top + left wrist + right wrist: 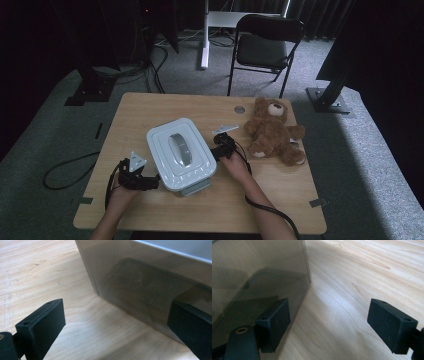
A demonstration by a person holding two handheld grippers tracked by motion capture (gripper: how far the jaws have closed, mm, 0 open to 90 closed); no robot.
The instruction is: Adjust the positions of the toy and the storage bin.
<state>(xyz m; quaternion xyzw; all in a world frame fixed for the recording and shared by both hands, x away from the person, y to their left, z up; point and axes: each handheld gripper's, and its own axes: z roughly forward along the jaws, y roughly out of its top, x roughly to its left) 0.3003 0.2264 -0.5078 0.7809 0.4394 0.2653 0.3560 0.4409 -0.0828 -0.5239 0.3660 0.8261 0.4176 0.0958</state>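
Nearest, the left gripper (150, 181) sits at the near-left corner of the storage box (181, 154), jaws wide apart with nothing between them, one jaw against the smoky wall (140, 290). Across the box, the right gripper (220, 146) stands just as wide and empty at its right side. The box rests mid-table (150, 107), its white lid on. Judging by this, both grippers are lining up to grasp the box; next, each must close on a wall or the lid's rim. Farther right a teddy bear (272, 131) sits, clear of the work.
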